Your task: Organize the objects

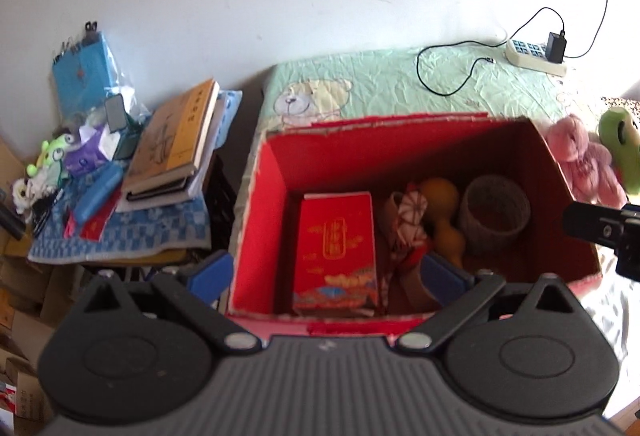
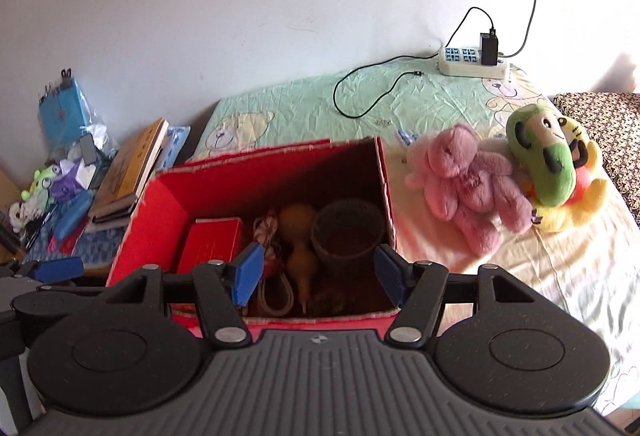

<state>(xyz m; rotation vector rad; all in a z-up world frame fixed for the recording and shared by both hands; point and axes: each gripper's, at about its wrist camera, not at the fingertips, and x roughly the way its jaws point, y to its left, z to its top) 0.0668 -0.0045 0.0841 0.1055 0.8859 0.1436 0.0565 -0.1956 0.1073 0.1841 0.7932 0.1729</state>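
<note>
Resting on a bear-print bedsheet (image 2: 280,104), a red cardboard box (image 1: 276,172) is seen open-topped beneath both handheld grippers. Inside it, a red gift packet (image 1: 336,248) lies at 9 o'clock, a yellow gourd (image 1: 442,212) and a red-and-white fabric item (image 1: 410,220) are packed at the centre, and a round woven cup (image 1: 494,210) stands upright at 3 o'clock. The left gripper (image 1: 326,272) is held over the box's near edge with its blue pads spread wide and nothing between them. The right gripper (image 2: 318,272) is likewise spread to its widest, empty, over the near rim (its pads frame the gourd and cup below). Outside the box, at 3 o'clock on the bed, a pink plush bear (image 2: 468,184) is shown lying against a green plush toy (image 2: 544,156) and a yellow one (image 2: 576,196). A power strip (image 2: 472,62) with a black charger sits at 1 o'clock by the wall. Books (image 1: 176,140) are stacked on a cluttered side table at 9 o'clock.
</note>
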